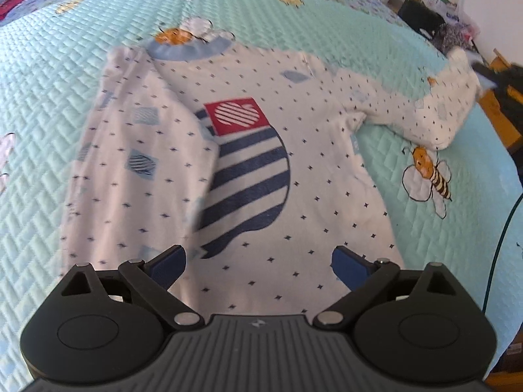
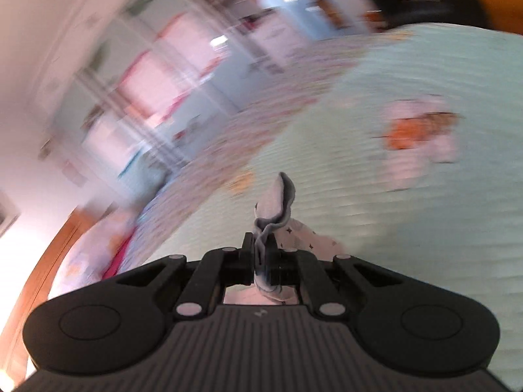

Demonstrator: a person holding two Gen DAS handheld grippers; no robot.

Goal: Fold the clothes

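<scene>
A white dotted child's shirt (image 1: 294, 150) with a blue-striped patch and red square lies flat on the mint quilted bedspread (image 1: 65, 98). Its left sleeve is folded over the body. The right sleeve (image 1: 438, 111) stretches off to the right and rises at its end. My left gripper (image 1: 258, 264) hovers open over the shirt's lower hem, nothing between its blue pads. In the blurred right wrist view, my right gripper (image 2: 261, 254) is shut on the sleeve cuff (image 2: 278, 202), whose blue-grey edge sticks up between the fingers.
Bee prints (image 1: 431, 173) dot the bedspread. Boxes and dark clutter (image 1: 431, 13) stand beyond the bed's far right corner. A green cable (image 1: 500, 235) hangs by the right edge. The right wrist view shows blurred shelves (image 2: 183, 65) and a wooden bed frame (image 2: 49, 254).
</scene>
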